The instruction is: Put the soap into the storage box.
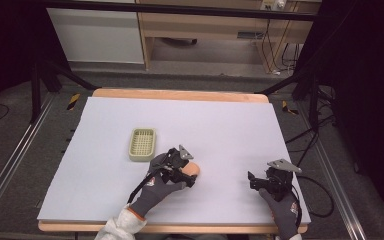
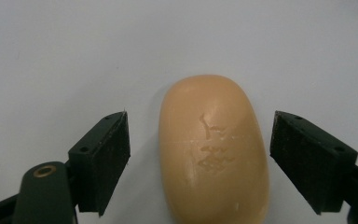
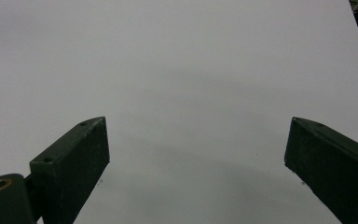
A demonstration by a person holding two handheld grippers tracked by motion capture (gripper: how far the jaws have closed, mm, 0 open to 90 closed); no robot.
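**Soap bar between spread jaws, tray waiting nearby**

A peach-coloured oval soap bar (image 2: 213,151) lies flat on the white table sheet (image 1: 230,125), a little below the middle of the sheet in the high view. The left gripper (image 2: 199,161) sits over it with its jaws spread wide, one on each side of the bar and neither touching it (a clear strip of sheet shows on both sides in the left gripper view). The bar's top face carries stamped characters.

A pale green soap tray (image 1: 142,144) with a gridded floor stands at about ten o'clock from the soap, near but apart.

The right gripper (image 3: 196,156) rests at about three o'clock from the soap, well apart, held in a grey-gloved hand (image 1: 285,212); its jaws are also spread, with bare sheet between them.
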